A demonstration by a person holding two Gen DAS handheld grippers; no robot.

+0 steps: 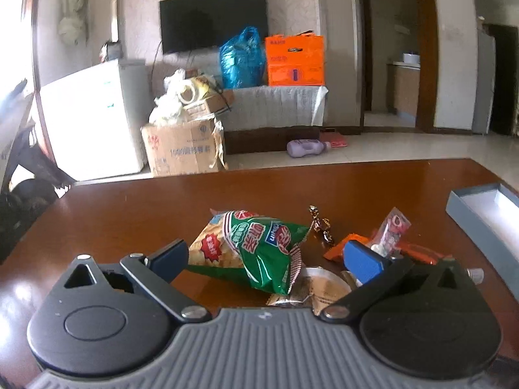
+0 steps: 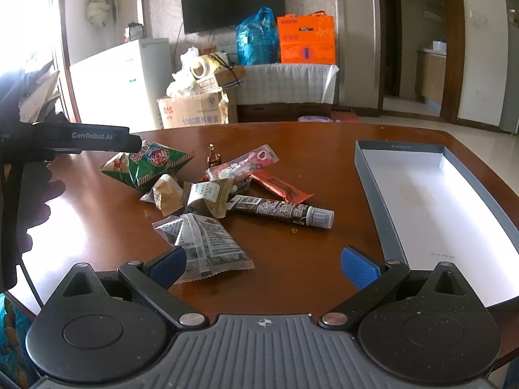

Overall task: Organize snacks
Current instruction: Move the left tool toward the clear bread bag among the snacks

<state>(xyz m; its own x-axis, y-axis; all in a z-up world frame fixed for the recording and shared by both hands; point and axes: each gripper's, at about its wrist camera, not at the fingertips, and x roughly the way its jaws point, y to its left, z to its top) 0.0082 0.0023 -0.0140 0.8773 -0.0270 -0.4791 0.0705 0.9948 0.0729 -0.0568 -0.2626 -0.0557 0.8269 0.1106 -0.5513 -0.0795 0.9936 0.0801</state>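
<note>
left gripper (image 1: 272,259) jaws spread wide, green chip bag (image 1: 259,246) sitting between the pads, not pinched. right gripper (image 2: 264,264) also released, low center of frame, clear packet (image 2: 204,246) just beside its left pad. snack pile (image 2: 220,188) mid-frame on the table (image 2: 308,259); grey box (image 2: 431,201) at right, open.

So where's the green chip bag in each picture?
Left wrist view: the green chip bag lies low in the centre, between the open fingers of the left hand-held gripper.
Right wrist view: it sits left of centre, at the far left of the snack pile.
Shared landmark: the grey box, on the right.
</note>
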